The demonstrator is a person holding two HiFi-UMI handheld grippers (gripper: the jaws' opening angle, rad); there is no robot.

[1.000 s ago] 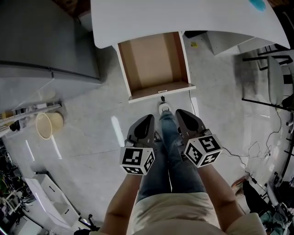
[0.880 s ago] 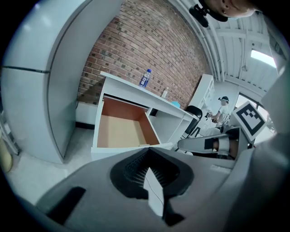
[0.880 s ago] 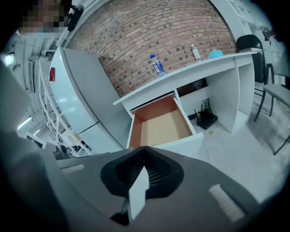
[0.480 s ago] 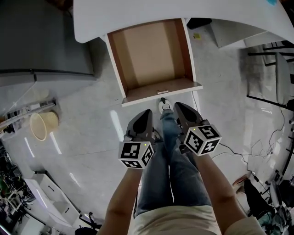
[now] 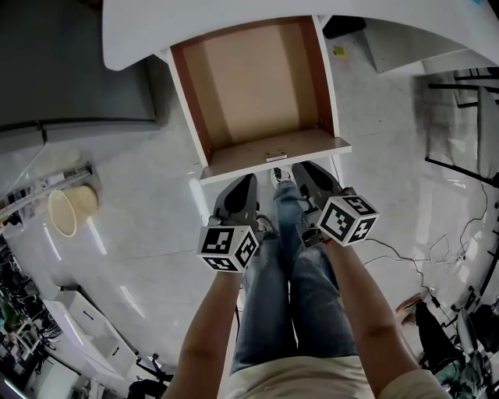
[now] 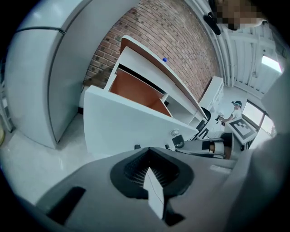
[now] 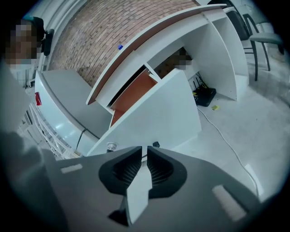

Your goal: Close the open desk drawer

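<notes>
The desk drawer (image 5: 253, 78) stands pulled out from under the white desk top (image 5: 234, 19), its brown inside empty. Its white front panel (image 5: 273, 161) faces me. My left gripper (image 5: 247, 182) is shut with nothing in it, just short of the panel's left part. My right gripper (image 5: 300, 166) looks shut and empty too, its tip right at the panel's lower edge. In the left gripper view the front panel (image 6: 127, 122) fills the middle beyond the left gripper (image 6: 147, 150). The right gripper view shows the same panel (image 7: 158, 113) close ahead of the right gripper (image 7: 145, 149).
My jeans-clad legs (image 5: 281, 265) and a shoe (image 5: 279, 176) are between the grippers. A yellow bucket (image 5: 66, 210) stands at the left beside a grey cabinet (image 5: 70, 70). Cables (image 5: 405, 249) trail on the floor at the right, near a black chair frame (image 5: 468, 117).
Both grippers have sunk and come closer to the drawer front. In the head view the drawer now looks larger and nearer. The jaws have stayed shut.
</notes>
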